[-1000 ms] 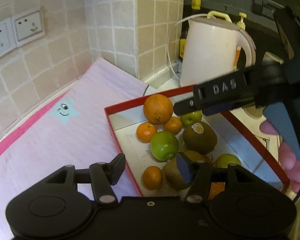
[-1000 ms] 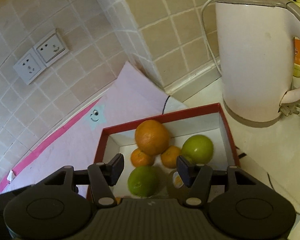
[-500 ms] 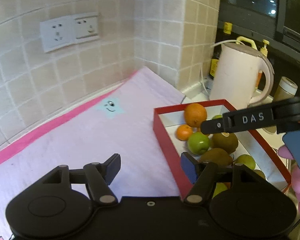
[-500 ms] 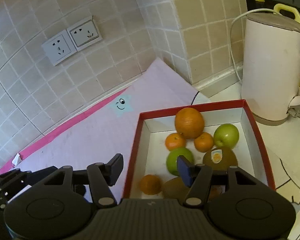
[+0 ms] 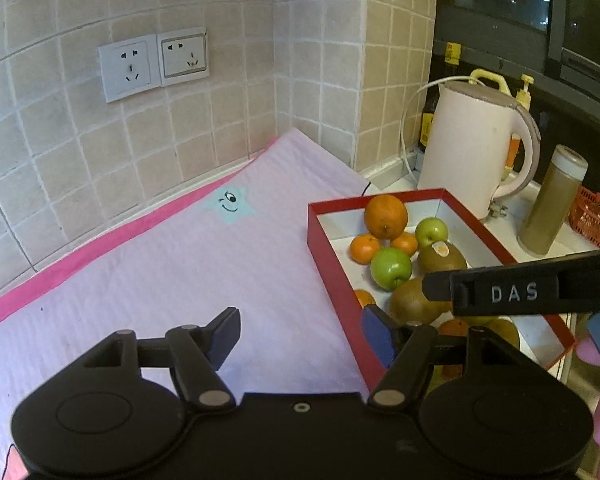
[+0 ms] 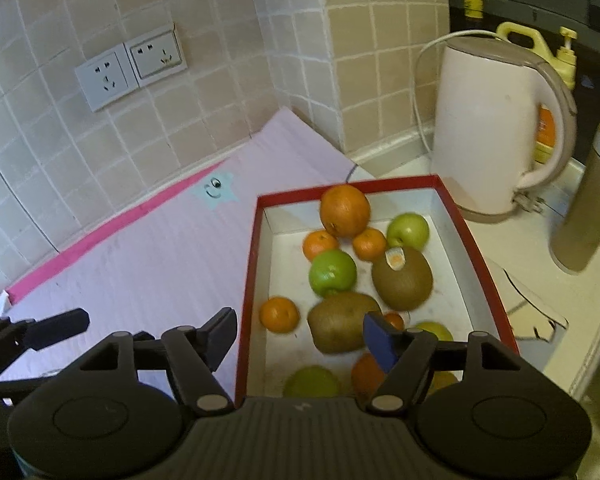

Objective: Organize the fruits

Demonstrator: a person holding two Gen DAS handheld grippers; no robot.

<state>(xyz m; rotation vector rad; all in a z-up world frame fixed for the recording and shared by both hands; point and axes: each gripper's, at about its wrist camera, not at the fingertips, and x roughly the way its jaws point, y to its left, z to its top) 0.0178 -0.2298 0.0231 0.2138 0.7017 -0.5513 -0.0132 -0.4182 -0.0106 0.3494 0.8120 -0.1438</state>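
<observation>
Grippers both empty, left gripper [image 5: 300,330] jaws wide, right gripper [image 6: 300,330] just widened

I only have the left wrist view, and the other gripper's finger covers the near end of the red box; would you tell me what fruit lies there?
Observer: The right wrist view shows a green fruit at the very near end of the red box, partly cut off by the gripper body.
Operator: Thank you. Is the right gripper holding anything?
Observer: No. The right gripper is open; its jaws have just been opening, and nothing is pinched between them.
Operator: Does anything lie on the counter to the right of the box?
Observer: Yes, a sheet of white paper with a dark outline lies there, beside the box.
</observation>
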